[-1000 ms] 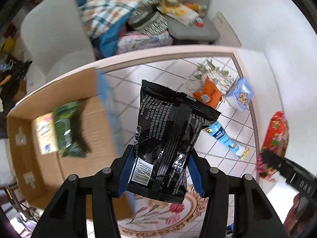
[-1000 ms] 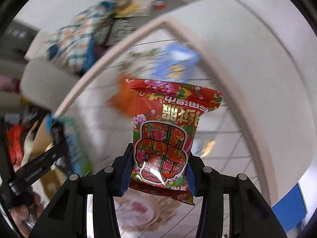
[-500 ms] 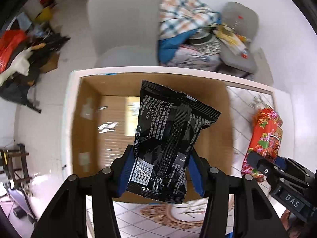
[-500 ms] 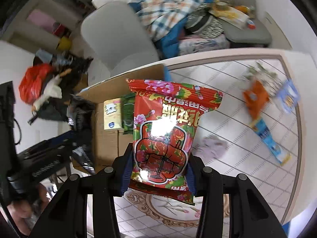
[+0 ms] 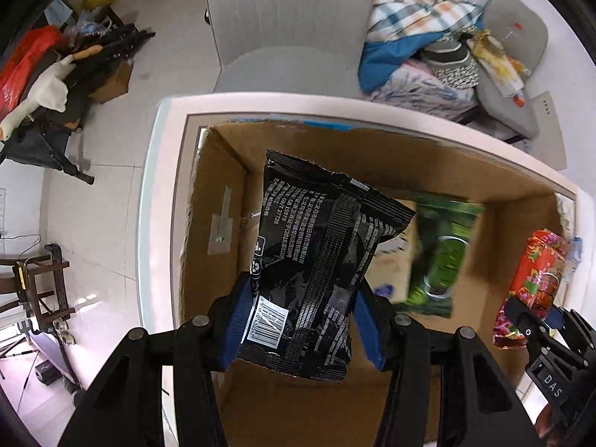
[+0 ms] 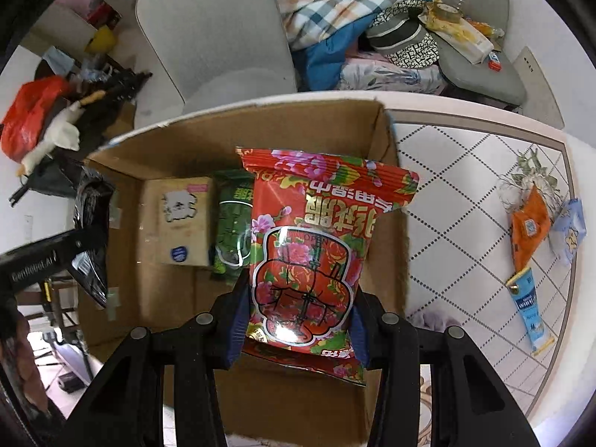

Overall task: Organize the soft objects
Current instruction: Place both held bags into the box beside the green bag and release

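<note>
My left gripper [image 5: 301,320] is shut on a black packet [image 5: 316,257] and holds it above the open cardboard box [image 5: 372,149]. My right gripper [image 6: 298,320] is shut on a red flowered packet [image 6: 313,246], above the same box [image 6: 260,119]; that packet also shows in the left wrist view [image 5: 536,279]. Inside the box lie a green packet [image 6: 232,231] and a beige tissue pack [image 6: 182,219]. The green packet shows in the left wrist view too [image 5: 441,253].
On the tiled table [image 6: 465,193] to the right of the box lie an orange packet [image 6: 529,227], a light blue packet [image 6: 568,234], a blue tube [image 6: 529,309] and a dried-flower bundle [image 6: 521,182]. Grey chairs [image 6: 216,29] with clothes stand behind the table.
Both grippers have swung from the table over to above the box, each still holding its packet. The box interior now fills both views.
</note>
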`<state>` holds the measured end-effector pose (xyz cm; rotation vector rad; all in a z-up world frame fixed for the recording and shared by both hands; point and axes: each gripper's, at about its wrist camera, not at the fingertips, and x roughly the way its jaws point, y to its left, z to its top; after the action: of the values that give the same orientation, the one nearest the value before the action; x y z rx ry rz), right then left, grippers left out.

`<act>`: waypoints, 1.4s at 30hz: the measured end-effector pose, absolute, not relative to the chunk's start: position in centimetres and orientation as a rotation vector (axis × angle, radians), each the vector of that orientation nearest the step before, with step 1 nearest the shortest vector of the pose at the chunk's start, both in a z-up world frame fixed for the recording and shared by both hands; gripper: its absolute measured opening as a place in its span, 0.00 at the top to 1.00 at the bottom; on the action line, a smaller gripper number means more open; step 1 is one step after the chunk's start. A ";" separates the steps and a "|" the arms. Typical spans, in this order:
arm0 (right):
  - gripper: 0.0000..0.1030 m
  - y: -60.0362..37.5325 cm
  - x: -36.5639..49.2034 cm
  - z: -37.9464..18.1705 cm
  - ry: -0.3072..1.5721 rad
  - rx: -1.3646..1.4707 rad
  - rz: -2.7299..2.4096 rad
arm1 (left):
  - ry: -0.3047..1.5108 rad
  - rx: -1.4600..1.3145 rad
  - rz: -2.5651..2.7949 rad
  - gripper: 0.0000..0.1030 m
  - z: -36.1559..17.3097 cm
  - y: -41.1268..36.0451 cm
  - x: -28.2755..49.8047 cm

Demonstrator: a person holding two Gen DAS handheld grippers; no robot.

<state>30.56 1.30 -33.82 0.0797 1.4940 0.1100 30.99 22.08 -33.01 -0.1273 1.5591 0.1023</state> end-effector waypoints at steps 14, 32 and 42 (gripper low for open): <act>0.52 3.1 33.3 -39.5 1.539 -0.006 0.063 | 1.668 -0.112 0.109 0.49 -37.3 22.0 33.7; 0.00 4.6 30.5 -34.3 1.462 -0.004 0.088 | 1.543 -0.115 0.116 0.09 -31.3 22.1 29.4; 0.00 4.4 25.9 -31.4 1.420 0.002 0.089 | 1.466 -0.125 0.118 0.00 -28.0 21.0 24.5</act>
<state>25.90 4.43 -31.38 0.0024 1.4205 0.0893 24.46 21.02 -28.00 -0.1248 1.4659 0.1184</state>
